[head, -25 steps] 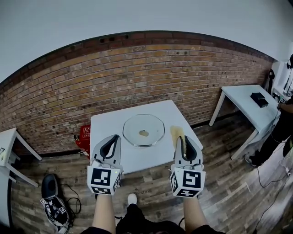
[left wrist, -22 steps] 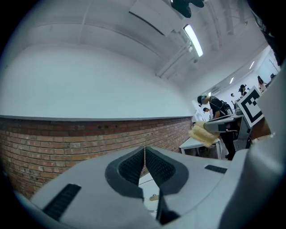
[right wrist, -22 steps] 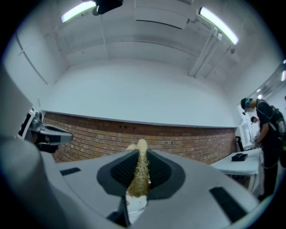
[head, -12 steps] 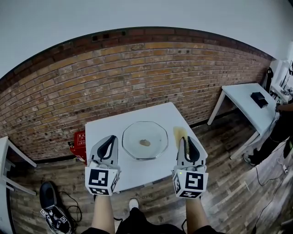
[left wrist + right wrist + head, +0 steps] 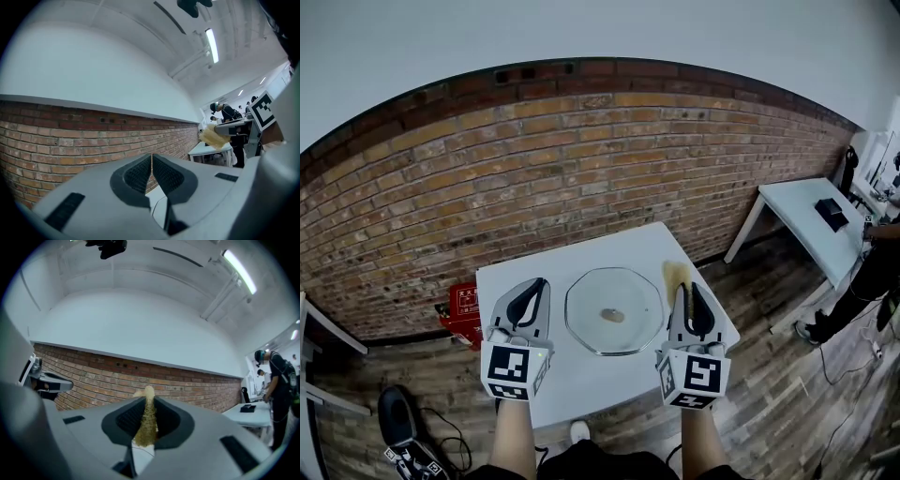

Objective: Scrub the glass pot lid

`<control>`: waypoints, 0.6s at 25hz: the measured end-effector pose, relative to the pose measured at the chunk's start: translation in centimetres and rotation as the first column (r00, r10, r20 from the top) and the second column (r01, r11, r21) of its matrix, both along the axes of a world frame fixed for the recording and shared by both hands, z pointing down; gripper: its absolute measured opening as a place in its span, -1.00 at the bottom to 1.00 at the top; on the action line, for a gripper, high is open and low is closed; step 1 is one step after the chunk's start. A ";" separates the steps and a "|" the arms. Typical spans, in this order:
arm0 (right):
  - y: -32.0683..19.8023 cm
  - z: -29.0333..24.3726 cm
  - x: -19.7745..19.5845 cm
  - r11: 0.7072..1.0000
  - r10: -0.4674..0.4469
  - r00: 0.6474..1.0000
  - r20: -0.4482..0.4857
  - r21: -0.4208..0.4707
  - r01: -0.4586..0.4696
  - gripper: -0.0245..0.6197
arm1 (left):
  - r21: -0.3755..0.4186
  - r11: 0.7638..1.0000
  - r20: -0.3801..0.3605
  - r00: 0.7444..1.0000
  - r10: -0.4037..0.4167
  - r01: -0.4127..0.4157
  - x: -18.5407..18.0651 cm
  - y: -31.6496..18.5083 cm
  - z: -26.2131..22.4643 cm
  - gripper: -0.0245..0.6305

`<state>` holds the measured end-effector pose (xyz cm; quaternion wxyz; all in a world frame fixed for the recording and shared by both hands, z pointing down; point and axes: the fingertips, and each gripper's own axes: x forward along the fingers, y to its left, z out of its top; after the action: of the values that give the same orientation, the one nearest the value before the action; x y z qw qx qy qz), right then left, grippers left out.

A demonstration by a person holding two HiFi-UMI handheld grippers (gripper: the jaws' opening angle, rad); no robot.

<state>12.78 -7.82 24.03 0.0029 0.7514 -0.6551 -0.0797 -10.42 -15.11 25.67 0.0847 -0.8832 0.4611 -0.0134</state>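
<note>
Standing over the white table, the person holds both tools level at its near edge, with the glass pot lid flat on the tabletop between them and touched by neither. The left gripper has its jaws pressed together with nothing in them. The right gripper is clamped on a thin yellow sponge, which sticks out past the jaw tips beside the lid's right rim.

What worries me is that the lid is loose. If the sponge comes down and rubs before anything steadies it, I expect the glass to skate across the smooth top, and the near edge and the wooden floor are not far off. Holding it means the left claw must first spread and then catch the small knob or the rim. Both look slick, so a poor bite could let the lid tip or spin.

The sponge looks soft and is pinched along a narrow strip. Hard pressure could fold it over or drag it out of the grip, leaving the jaws scraping on glass.
</note>
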 end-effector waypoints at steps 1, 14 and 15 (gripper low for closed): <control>-0.5 0.0 -0.3 1.000 0.004 1.000 -0.001 -0.002 -0.004 -0.75 | -0.001 1.000 -0.004 1.000 0.003 -0.003 -0.4 -0.6 0.0 -0.88; -5.0 0.9 -1.7 0.999 -0.017 1.000 0.008 -0.028 0.017 -0.75 | -0.015 1.000 -0.013 1.000 0.015 -0.015 -1.2 -4.9 0.6 -0.88; -5.5 0.9 -1.5 0.999 -0.021 1.000 0.011 -0.029 0.021 -0.75 | -0.015 1.000 -0.010 1.000 0.016 -0.016 -1.0 -5.2 0.6 -0.88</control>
<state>11.25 -13.28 24.97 0.0096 0.7447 -0.6641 -0.0661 -11.44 -20.35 26.29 0.0756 -0.8875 0.4545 -0.0118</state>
